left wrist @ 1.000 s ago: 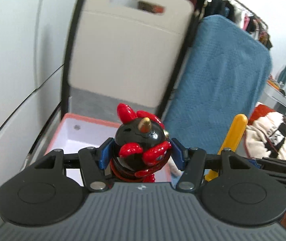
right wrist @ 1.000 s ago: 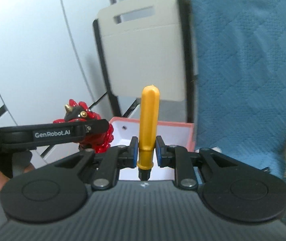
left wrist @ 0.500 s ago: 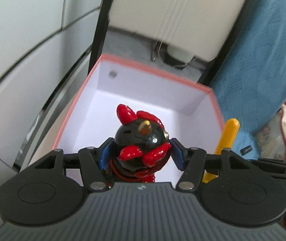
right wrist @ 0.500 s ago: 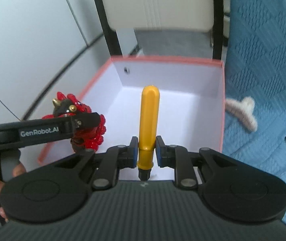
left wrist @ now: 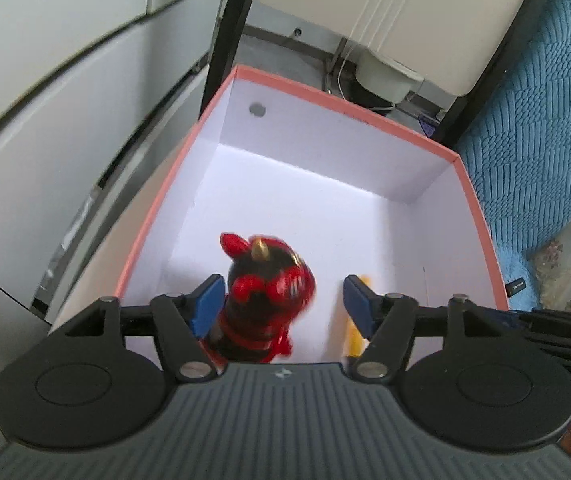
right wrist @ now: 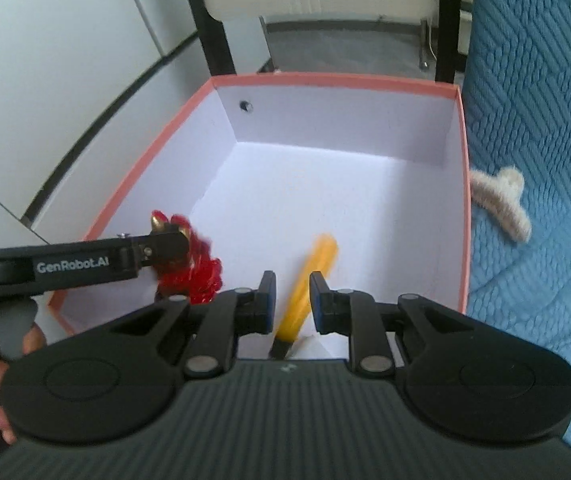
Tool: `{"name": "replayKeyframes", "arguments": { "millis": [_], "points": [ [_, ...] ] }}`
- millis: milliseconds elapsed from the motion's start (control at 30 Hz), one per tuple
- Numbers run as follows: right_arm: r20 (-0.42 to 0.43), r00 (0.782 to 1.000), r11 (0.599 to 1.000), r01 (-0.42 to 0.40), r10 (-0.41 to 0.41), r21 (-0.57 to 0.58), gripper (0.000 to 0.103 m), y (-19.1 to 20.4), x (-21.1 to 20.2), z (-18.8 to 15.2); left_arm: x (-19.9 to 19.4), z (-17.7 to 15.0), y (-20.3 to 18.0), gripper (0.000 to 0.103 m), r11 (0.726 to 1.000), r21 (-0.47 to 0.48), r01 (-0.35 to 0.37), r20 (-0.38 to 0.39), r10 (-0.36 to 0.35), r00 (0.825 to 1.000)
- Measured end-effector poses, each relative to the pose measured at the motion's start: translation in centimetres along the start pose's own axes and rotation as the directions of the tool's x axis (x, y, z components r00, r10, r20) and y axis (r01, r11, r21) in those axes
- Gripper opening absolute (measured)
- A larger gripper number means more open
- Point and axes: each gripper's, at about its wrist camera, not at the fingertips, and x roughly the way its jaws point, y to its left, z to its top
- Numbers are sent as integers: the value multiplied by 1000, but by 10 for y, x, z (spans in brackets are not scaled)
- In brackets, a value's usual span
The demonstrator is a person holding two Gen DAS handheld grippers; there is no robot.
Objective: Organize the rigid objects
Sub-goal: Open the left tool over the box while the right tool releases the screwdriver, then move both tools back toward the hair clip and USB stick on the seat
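Your left gripper (left wrist: 281,304) is opening, the figure (left wrist: 267,296) loose between its jaws; your right gripper (right wrist: 291,298) stands open around the blurred yellow handle (right wrist: 309,280), above the box (right wrist: 325,80).

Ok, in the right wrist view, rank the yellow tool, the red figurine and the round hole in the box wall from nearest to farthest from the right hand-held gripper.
1. yellow tool: tilted, between the fingers of the right hand-held gripper.
2. red figurine: off to the left, over the box.
3. round hole: far wall, near the left corner.
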Motion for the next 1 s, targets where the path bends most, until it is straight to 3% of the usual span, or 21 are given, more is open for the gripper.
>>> {"name": "replayKeyframes", "arguments": {
  "millis": [233, 467, 667, 1000],
  "points": [
    [89, 996, 1000, -10, 9, 7, 22, -4, -38, 3, -44, 3, -27, 73, 999, 32, 2, 99, -5, 995],
    [194, 981, 1000, 8, -10, 9, 22, -10, -86, 2, -88, -1, -60, 73, 998, 49, 27, 200, -36, 979],
    [268, 962, 999, 41, -45, 24, 22, -22, -121, -6, -107, -17, -93, 73, 995, 90, 49, 227, -68, 971],
    [320, 938, 991, 123, -134, 55, 22, -55, -163, -38, -119, -54, -149, 73, 984, 162, 79, 227, -115, 967]
  ]
}}
